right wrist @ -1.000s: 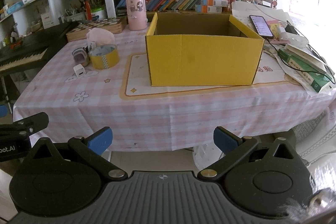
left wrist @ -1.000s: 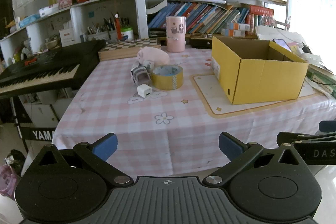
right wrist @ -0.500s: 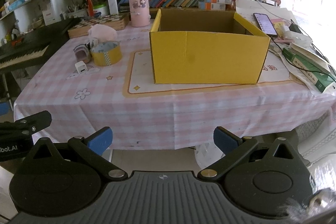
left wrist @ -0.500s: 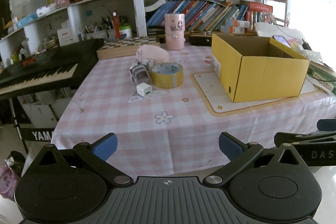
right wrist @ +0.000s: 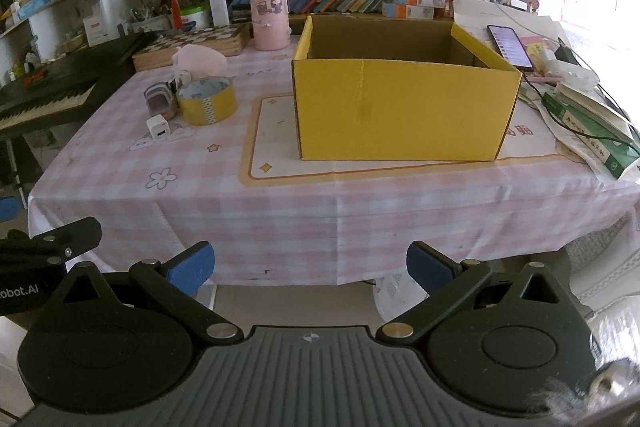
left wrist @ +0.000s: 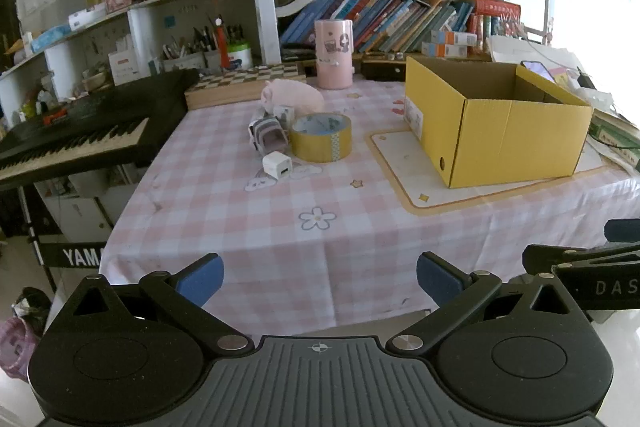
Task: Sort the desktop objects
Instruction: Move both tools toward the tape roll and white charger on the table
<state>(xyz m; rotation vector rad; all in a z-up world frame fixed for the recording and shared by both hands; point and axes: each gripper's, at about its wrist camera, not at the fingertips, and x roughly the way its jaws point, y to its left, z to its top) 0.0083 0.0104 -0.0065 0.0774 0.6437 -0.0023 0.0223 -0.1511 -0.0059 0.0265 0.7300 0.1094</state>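
Observation:
An open yellow cardboard box (left wrist: 496, 131) (right wrist: 404, 111) stands on the pink checked table (left wrist: 280, 219) (right wrist: 320, 195). Left of it lies a cluster: a yellow tape roll (left wrist: 321, 137) (right wrist: 207, 101), a white charger cube (left wrist: 277, 165) (right wrist: 157, 127), a small purple-grey item (left wrist: 268, 141) (right wrist: 159, 101) and a pink plush (left wrist: 292, 97) (right wrist: 199, 61). My left gripper (left wrist: 320, 277) is open and empty before the table's front edge. My right gripper (right wrist: 310, 269) is open and empty, facing the box, beside the left one.
A pink cylinder (left wrist: 334, 53) and a checkerboard box (left wrist: 244, 83) stand at the back. A black keyboard (left wrist: 80, 131) lies left of the table. A phone (right wrist: 508, 45), books (right wrist: 588, 123) and cables crowd the right side. Bookshelves (left wrist: 400, 23) rise behind.
Both grippers have moved slightly forward and up toward the table; the box and cluster look a little nearer. Nothing on the table has moved.

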